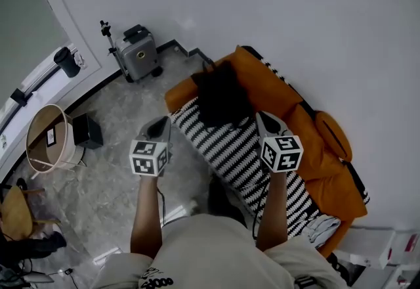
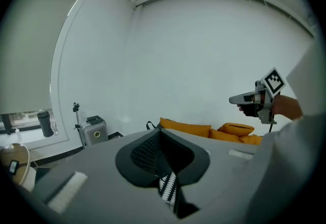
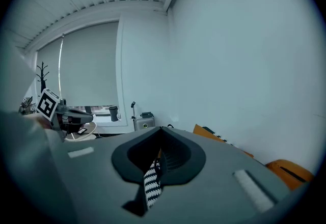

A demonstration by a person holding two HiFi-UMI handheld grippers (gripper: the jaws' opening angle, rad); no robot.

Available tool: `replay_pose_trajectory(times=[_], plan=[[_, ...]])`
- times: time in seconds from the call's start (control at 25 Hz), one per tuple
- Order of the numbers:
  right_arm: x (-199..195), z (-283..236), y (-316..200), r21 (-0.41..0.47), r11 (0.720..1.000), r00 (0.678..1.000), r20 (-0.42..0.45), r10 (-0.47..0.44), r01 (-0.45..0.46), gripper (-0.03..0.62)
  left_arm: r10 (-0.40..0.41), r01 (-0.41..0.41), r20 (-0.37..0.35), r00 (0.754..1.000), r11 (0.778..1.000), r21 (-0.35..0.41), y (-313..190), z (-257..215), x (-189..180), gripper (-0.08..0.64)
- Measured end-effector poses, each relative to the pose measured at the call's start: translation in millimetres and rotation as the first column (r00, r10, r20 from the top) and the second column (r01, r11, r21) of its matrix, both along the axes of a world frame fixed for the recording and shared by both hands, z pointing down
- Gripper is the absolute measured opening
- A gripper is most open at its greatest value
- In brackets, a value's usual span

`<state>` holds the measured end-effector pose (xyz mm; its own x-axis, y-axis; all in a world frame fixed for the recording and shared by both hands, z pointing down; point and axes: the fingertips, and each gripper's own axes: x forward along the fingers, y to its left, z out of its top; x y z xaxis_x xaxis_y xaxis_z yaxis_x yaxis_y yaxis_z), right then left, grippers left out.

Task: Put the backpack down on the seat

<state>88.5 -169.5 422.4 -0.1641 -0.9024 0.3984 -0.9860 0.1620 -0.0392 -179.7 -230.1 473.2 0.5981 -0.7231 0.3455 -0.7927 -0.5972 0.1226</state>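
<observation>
A black backpack (image 1: 222,94) lies on the black-and-white striped seat (image 1: 230,146) of an orange sofa (image 1: 282,94), near its far end. My left gripper (image 1: 158,126) hovers over the floor just left of the seat, jaws shut and empty. My right gripper (image 1: 266,121) hangs above the seat to the right of the backpack, also shut with nothing in it. In the left gripper view the closed left gripper (image 2: 160,134) hides most of the backpack; only a strap loop (image 2: 150,125) shows. The right gripper view shows the right gripper (image 3: 159,130) closed, aimed past the sofa.
A silver suitcase (image 1: 139,52) and a small tripod (image 1: 107,37) stand by the wall beyond the sofa. A round wicker basket (image 1: 47,136) and a black box (image 1: 87,130) sit on the marble floor at left. Orange cushions (image 1: 331,133) line the sofa back.
</observation>
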Motion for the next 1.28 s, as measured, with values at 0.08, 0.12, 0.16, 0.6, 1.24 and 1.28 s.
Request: replay_pose_trajectory(times=[0.08, 0.12, 0.16, 0.6, 1.24, 1.28], plan=[[-3.7, -8.7, 9.2, 0.021, 1.000, 1.000, -0.013, -0.001, 0.002, 0.005, 0.010, -0.010, 0.029, 1.000, 1.000, 0.005, 8.7, 0.3, -3.3, 0.009], [-6.8, -13.3, 13.9, 0.031, 1.000, 1.000, -0.019, -0.003, 0.003, 0.005, 0.013, -0.013, 0.045, 0.999, 1.000, 0.011, 12.9, -0.7, -6.1, 0.009], [-10.5, -18.1, 18.6, 0.039, 0.999, 1.000, -0.024, -0.005, 0.006, 0.004, 0.015, -0.016, 0.056, 0.998, 1.000, 0.018, 16.9, -3.2, -9.4, 0.009], [-25.2, -66.7, 63.5, 0.104, 0.995, 0.992, -0.130, 0.007, 0.007, 0.003, 0.033, -0.032, 0.001, 0.999, 0.981, 0.192, 52.7, -81.7, -16.6, 0.009], [-66.2, -143.1, 115.0, 0.275, 0.956, 0.983, -0.176, -0.054, 0.102, 0.003, 0.106, -0.097, -0.002, 0.994, 0.918, 0.385, 112.7, -171.6, -5.2, 0.011], [-68.6, -145.7, 116.6, 0.279, 0.954, 0.982, -0.177, -0.060, 0.108, 0.003, 0.106, -0.096, -0.003, 0.994, 0.915, 0.391, 114.7, -174.9, -6.9, 0.011]])
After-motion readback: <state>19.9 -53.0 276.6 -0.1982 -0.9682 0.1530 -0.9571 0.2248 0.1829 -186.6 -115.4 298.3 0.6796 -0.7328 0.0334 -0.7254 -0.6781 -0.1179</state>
